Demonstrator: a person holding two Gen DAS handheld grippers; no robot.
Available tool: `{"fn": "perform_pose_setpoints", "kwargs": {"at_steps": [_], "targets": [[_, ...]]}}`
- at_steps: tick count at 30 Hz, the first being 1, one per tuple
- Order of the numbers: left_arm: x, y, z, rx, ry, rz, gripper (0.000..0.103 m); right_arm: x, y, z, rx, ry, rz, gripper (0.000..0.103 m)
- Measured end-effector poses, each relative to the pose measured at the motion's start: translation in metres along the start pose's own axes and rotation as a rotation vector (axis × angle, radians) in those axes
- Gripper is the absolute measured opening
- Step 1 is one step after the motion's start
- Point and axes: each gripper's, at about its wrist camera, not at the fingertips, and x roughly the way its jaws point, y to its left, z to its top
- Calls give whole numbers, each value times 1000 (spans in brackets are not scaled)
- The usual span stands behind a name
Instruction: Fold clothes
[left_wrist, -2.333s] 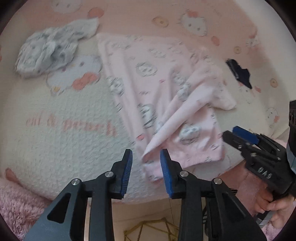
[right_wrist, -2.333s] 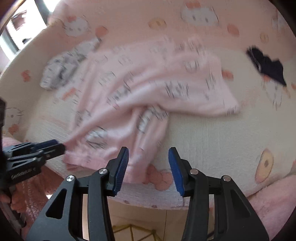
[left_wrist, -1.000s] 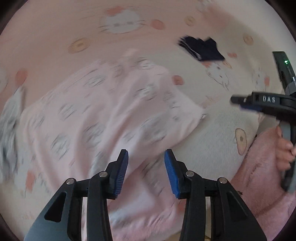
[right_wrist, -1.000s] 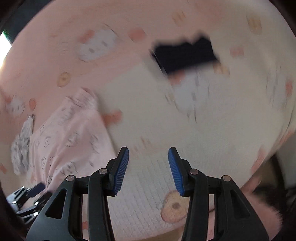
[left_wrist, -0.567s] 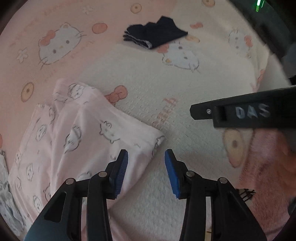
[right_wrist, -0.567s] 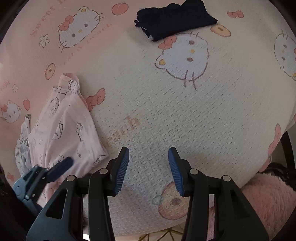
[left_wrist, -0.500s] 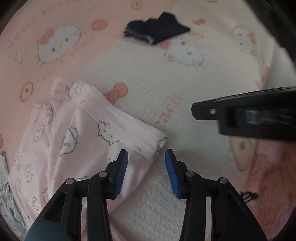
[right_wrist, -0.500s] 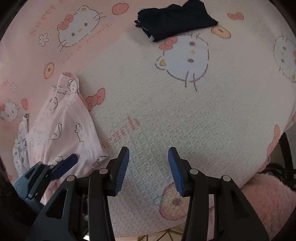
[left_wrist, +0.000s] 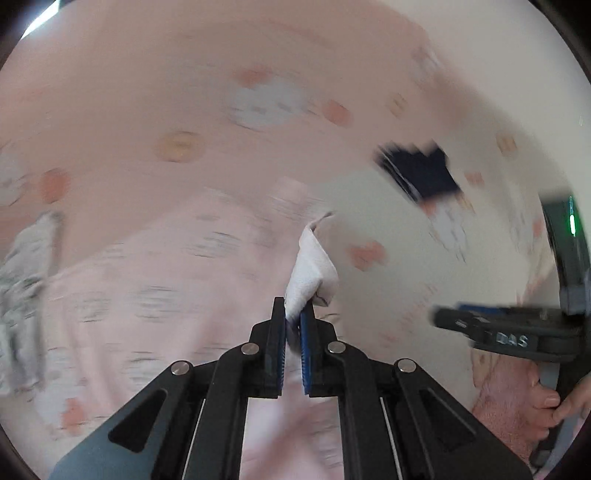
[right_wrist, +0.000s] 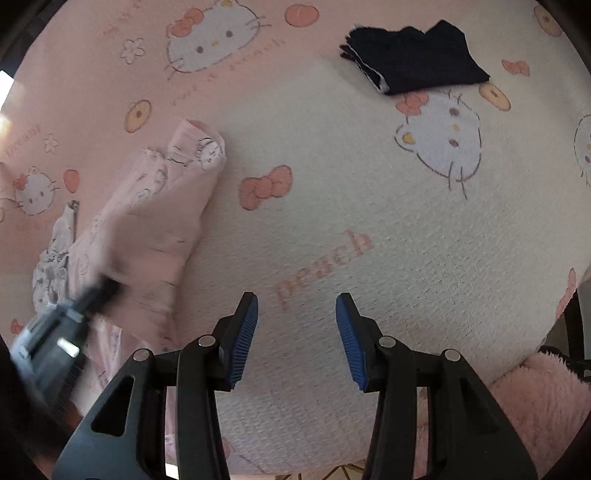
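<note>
- Firstly, the left gripper (left_wrist: 293, 317) has its blue pads pressed together on a corner of the pink garment (left_wrist: 155, 280), and a pinched fold of pale cloth sticks up between the tips.
- Around that pinch the left wrist view is smeared, so finer print on the garment cannot be read there.
- Just beside the pink garment, at its far left edge, lies a crumpled grey-patterned garment (left_wrist: 26, 266).
- Well apart from the pink garment, to its upper right, a folded dark navy garment (right_wrist: 417, 59) rests flat on the cat-print bedspread (right_wrist: 369, 206).
- To the right of the pink garment, the right gripper (right_wrist: 297, 332) hangs over bare bedspread with its jaws apart and nothing between them.
</note>
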Motion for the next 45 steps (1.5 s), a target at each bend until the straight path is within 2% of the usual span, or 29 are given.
{"fn": "perform_pose_setpoints", "kwargs": {"at_steps": [3, 5, 8, 10, 12, 15, 18, 21, 23, 25, 27, 28, 29, 31, 35, 38, 39, 41, 42, 43, 44, 45], "targets": [[-29, 66, 11, -111, -52, 24, 7, -15, 18, 8, -75, -17, 15, 45], [-40, 104, 15, -146, -69, 55, 7, -20, 34, 21, -131, -32, 22, 45], [-38, 151, 17, -194, -50, 87, 7, -8, 77, 51, -245, -53, -17, 45], [-27, 177, 12, -229, -10, 46, 7, 5, 103, 67, -310, -66, -21, 45], [-7, 192, 8, -248, 44, 19, 7, 23, 127, 81, -357, -69, -19, 45], [25, 202, -2, -250, 120, 28, 7, 55, 154, 104, -394, -66, -1, 45], [40, 209, -10, -283, 133, -10, 7, 75, 173, 114, -436, -64, 25, 45], [48, 214, -12, -293, 145, -13, 7, 89, 195, 127, -519, -77, 75, 46], [52, 217, -11, -315, 144, -37, 7, 104, 208, 131, -578, -58, 94, 58], [54, 221, -11, -324, 137, -35, 7, 127, 215, 128, -622, -3, 119, 59], [57, 223, -10, -319, 139, -5, 7, 150, 220, 124, -663, 56, 144, 26], [55, 224, -9, -320, 130, -1, 7, 152, 219, 121, -673, 47, 146, 14], [52, 225, -8, -321, 121, 3, 7, 152, 218, 119, -682, 27, 144, 11], [43, 226, -3, -317, 88, 19, 7, 146, 214, 120, -669, 8, 132, 7], [34, 232, 7, -321, 60, 38, 7, 134, 197, 131, -597, -53, 114, 6], [48, 242, 5, -353, 105, 51, 11, 137, 183, 136, -536, -65, 115, 7], [55, 249, 0, -381, 143, 74, 12, 141, 179, 136, -517, -61, 118, 7], [64, 263, -10, -453, 194, 58, 15, 149, 171, 138, -478, -53, 125, 10], [61, 266, -11, -477, 175, 49, 15, 149, 167, 139, -458, -52, 138, 10], [53, 265, -8, -462, 142, 114, 16, 147, 166, 139, -445, -43, 133, 12], [44, 260, -3, -418, 94, 235, 16, 143, 167, 140, -440, -45, 122, 17], [33, 250, 3, -338, 30, 379, 16, 134, 169, 140, -443, -82, 117, 19]]}}
